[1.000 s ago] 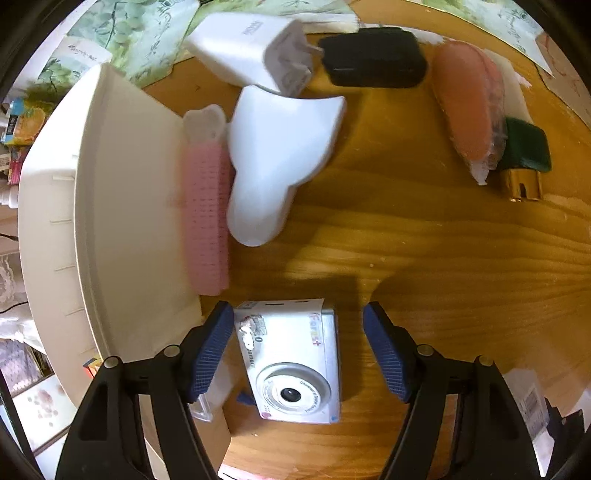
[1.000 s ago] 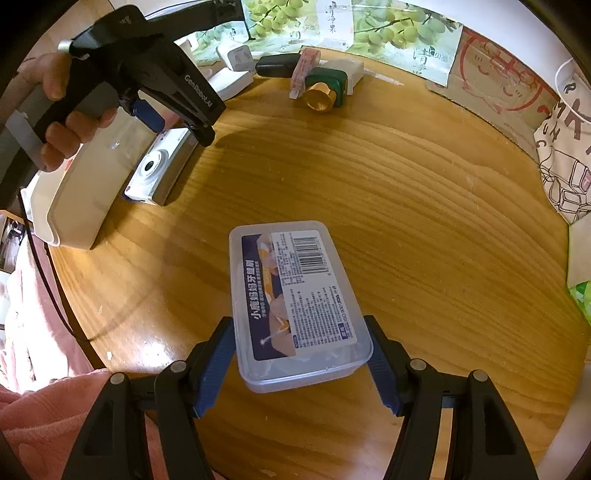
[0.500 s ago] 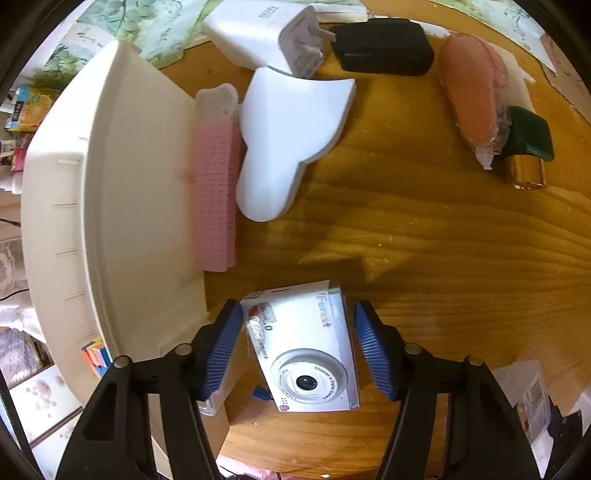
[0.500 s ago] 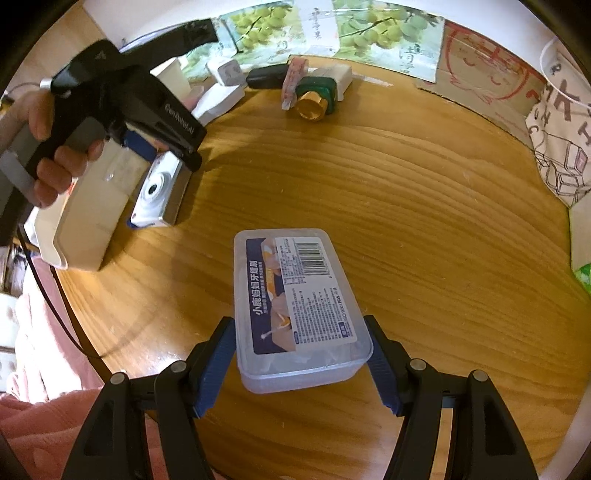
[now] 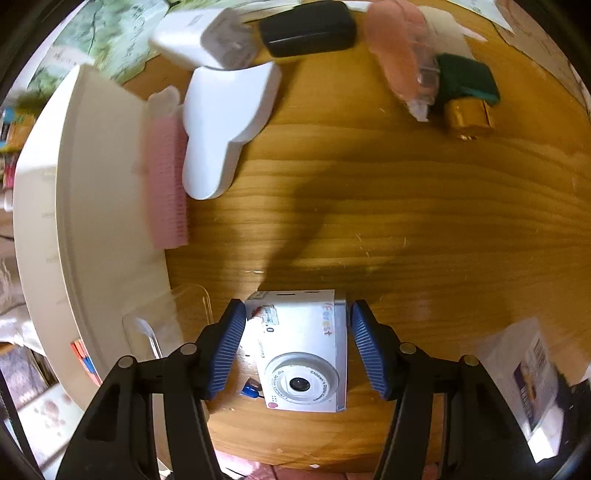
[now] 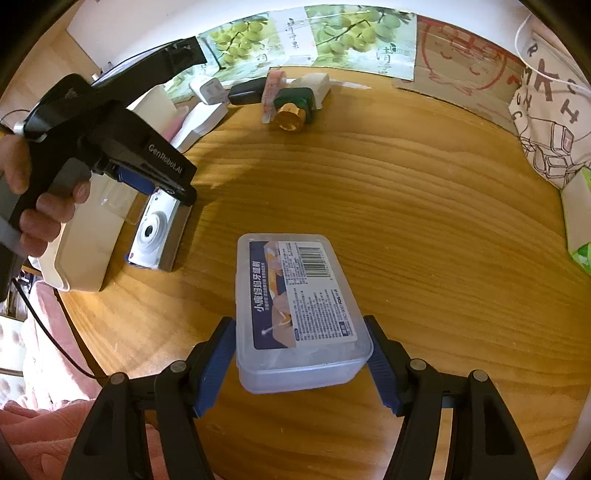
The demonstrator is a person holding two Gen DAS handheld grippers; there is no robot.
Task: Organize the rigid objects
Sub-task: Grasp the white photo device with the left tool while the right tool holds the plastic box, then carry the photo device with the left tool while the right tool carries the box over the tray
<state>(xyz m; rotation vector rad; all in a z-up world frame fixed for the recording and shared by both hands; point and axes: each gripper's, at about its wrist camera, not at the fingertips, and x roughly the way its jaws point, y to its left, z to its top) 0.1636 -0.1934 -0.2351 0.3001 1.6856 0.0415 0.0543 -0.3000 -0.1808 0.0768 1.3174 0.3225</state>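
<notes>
**Both grippers at their objects, pick step under way**

Left gripper (image 5: 297, 345) straddles the white toy camera (image 5: 301, 354), which lies lens-up on the wooden counter (image 5: 406, 229) just beside the white bin (image 5: 92, 221). Left pad looks to be touching the camera's edge; right pad shows a thin sliver of gap, so jaws are apart and not clamped. The right-wrist view shows the same: gripper body over the camera's far end, camera flat on the wood.

Right gripper (image 6: 301, 354) brackets the clear plastic box (image 6: 299, 314) with the printed label. Pads sit right at the box's long sides; whether they press or only flank it I cannot tell, though the box looks seated between them, and whether it is off the wood is unclear.

Step in hand, as I judge it: grasp stage of moving the camera into the bin, with the box waiting as a second item.

Next move likely calls for:
- closing the left jaws fully on the camera's short sides, keeping it centred so it does not twist out
- lifting clear of the bin wall before going across, since the wall is right alongside
- avoiding the clear plastic piece (image 5: 166, 321) by the left finger

Remaining clutter at the far edge: white charger (image 5: 207, 38), black case (image 5: 308, 27), pink brush (image 5: 166, 184), green bottle with gold cap (image 5: 467, 99).
</notes>
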